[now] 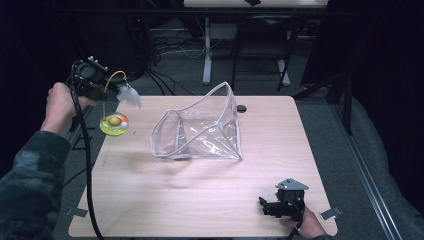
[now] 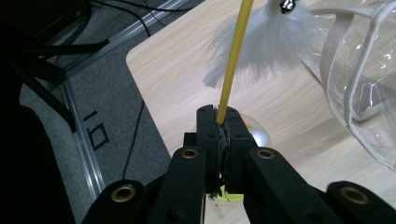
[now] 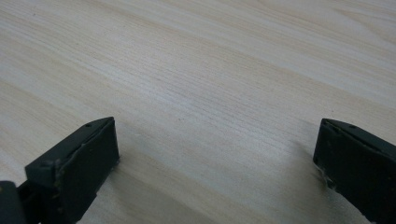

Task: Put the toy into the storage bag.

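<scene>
Left gripper [image 2: 220, 122] is raised over the table's left edge, jaws clamped on the thin yellow wand [image 2: 235, 56] of a white feather toy [image 1: 129, 94]; right gripper [image 3: 215, 163] is rested low on the light wooden table [image 1: 200, 195], jaws spread wide, nothing held.

The left gripper [image 2: 223, 122] hides most of the yellow-green base [image 2: 227, 195]; feathers [image 1: 131, 95] blur.

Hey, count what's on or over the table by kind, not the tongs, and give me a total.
Clear bag: 1
Feather toy with yellow wand: 1
Total: 2
</scene>
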Motion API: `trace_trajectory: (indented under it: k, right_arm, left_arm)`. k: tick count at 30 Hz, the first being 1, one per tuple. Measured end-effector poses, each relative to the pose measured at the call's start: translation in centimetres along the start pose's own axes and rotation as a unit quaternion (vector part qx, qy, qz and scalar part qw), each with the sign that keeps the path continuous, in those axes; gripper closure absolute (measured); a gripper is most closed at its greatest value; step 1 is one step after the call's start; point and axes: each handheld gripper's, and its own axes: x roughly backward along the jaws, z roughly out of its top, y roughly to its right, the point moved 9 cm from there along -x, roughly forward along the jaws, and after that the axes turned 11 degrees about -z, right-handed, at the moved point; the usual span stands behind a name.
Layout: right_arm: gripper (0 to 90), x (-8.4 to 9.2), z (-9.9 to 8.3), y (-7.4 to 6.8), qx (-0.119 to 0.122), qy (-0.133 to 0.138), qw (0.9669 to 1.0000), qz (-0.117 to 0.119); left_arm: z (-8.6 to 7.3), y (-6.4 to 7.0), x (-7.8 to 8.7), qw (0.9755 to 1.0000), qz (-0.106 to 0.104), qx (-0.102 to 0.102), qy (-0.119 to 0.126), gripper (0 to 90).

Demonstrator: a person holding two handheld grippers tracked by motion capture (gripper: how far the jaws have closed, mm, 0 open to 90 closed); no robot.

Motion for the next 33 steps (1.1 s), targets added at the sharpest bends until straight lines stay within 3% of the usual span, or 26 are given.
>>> trace_trajectory:
  k: [33]
  right_arm:
    - [0.0,0.0,0.0,0.0,0.0,0.0,1.0,0.0]
  left_arm:
    - [4.1,2.2,3.1,0.999,0.004,-0.04,0.019,88.4]
